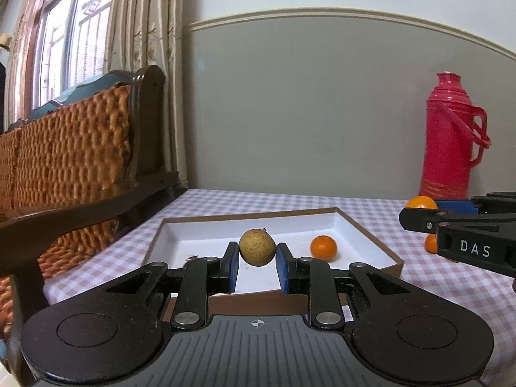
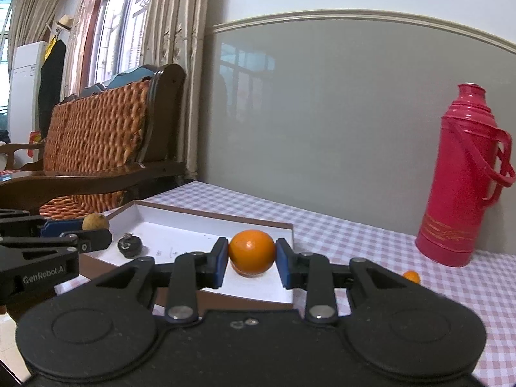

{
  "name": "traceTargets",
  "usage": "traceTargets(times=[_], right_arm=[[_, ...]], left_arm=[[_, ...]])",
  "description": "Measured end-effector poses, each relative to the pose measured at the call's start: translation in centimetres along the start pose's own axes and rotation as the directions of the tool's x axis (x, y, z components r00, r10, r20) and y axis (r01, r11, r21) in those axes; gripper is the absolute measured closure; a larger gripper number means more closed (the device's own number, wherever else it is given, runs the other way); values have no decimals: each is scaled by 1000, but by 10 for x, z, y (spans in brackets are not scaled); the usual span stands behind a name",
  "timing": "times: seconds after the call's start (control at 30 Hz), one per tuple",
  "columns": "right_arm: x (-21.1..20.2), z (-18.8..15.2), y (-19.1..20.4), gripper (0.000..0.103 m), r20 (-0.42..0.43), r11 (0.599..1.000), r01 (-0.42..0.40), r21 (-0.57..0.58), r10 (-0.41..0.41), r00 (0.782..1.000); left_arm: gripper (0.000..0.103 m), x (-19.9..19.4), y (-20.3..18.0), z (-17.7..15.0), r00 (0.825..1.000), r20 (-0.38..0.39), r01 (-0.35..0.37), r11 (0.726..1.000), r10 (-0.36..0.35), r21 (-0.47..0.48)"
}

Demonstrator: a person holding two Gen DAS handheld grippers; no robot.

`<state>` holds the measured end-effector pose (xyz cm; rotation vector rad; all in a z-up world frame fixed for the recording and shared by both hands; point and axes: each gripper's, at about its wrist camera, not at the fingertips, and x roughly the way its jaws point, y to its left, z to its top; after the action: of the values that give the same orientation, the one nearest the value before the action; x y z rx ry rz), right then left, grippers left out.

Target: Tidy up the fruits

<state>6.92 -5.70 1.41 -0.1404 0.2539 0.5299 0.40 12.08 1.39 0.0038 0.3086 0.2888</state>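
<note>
**Both grippers carry fruit over the tray**

While your left gripper (image 1: 257, 259) sits low in the centre of the left wrist view, its blue pads clench a rough yellow-brown fruit (image 1: 257, 247), lifted clear above the white floor of the tray (image 1: 371, 229). A small orange (image 1: 323, 247) lies inside the tray, right of centre in that picture, apart from the held fruit. At the right edge of the same view your right gripper (image 1: 419, 216) reaches in with another orange showing behind its fingers, and a further orange fruit (image 1: 430, 244) peeks out just below it on the checked tablecloth (image 1: 225, 200).

In the right wrist view, your right gripper (image 2: 251, 259) grasps a large orange (image 2: 251, 251) at centre frame, over the near right corner of the tray (image 2: 225, 221). A dark, shrivelled fruit (image 2: 129, 245) rests in the tray at centre left, just beside the left gripper (image 2: 93, 235), which enters from the left edge with its yellow-brown fruit. A tiny orange fruit (image 2: 411, 276) lies on the cloth at lower right, near the red flask (image 2: 458, 177) standing against the wall.
</note>
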Motion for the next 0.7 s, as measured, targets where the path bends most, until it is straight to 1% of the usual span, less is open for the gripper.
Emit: traceTargets(times=[0.43, 0.7], right_arm=[[11, 6, 22, 80, 5, 999, -38, -4, 38, 999], [19, 9, 28, 80, 2, 999, -50, -3, 50, 999]], left_arm=[[78, 0, 20, -3, 999, 4, -45, 999, 46, -24], [78, 16, 41, -1, 997, -10, -77, 996, 77, -35]])
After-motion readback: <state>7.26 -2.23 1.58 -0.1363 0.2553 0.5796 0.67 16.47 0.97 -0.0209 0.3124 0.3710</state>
